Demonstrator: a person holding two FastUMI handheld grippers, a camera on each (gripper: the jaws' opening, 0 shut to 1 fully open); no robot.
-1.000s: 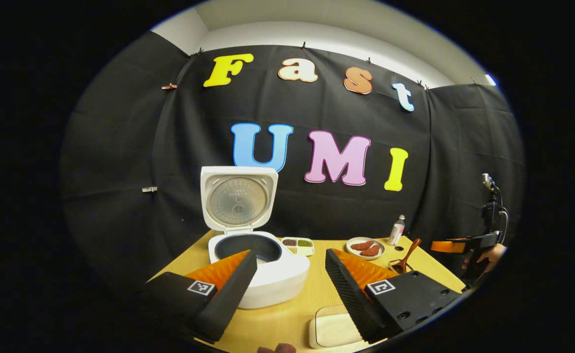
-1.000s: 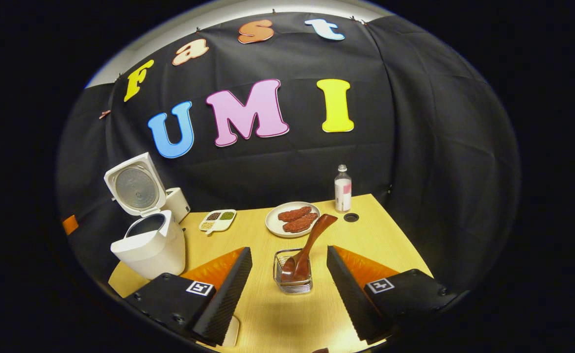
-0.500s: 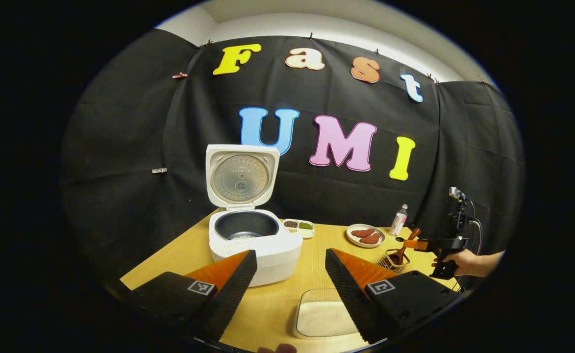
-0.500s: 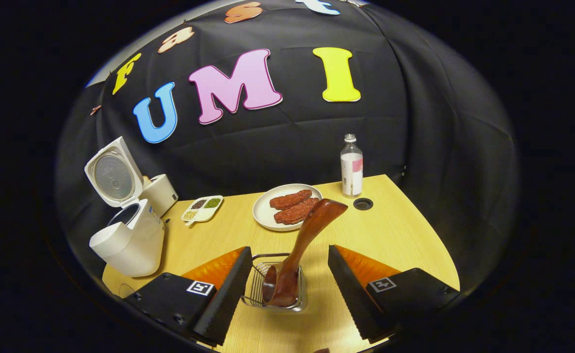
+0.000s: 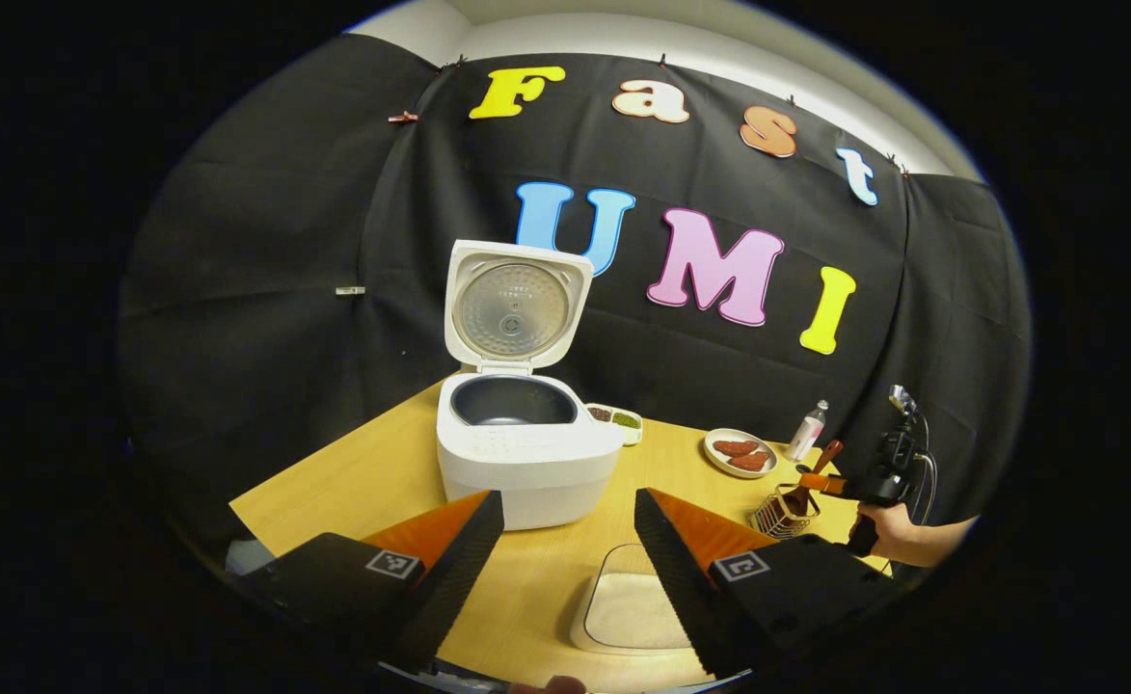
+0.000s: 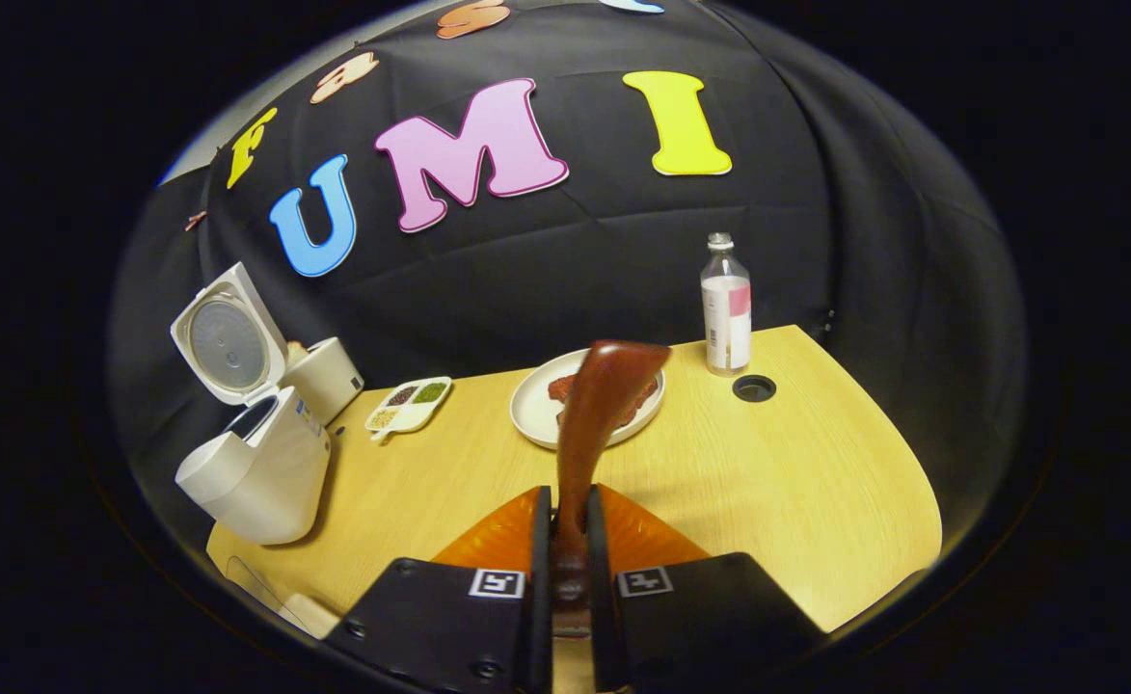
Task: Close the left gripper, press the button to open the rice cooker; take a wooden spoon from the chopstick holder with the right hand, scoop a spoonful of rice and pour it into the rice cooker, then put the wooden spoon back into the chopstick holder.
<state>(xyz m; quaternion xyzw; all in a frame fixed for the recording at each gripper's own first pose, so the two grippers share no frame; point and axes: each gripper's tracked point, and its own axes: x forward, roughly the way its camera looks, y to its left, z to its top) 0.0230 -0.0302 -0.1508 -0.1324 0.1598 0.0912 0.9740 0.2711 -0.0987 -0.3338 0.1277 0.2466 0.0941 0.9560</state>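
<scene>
Clamping the wooden spoon [image 6: 596,424], the right tongs [image 6: 565,540] pinch its handle; left tongs [image 5: 565,540] gape toward the open rice cooker [image 5: 526,453]; the chopstick holder [image 5: 783,513], at four o'clock, possibly still holds the bowl.

booth | black cloth wall [image 5: 266,318] | wooden table [image 6: 777,472] | kitchenware

Right gripper [image 6: 565,540] fingers have clamped the wooden spoon [image 6: 596,414]; left gripper [image 5: 560,540] retreated.
</scene>
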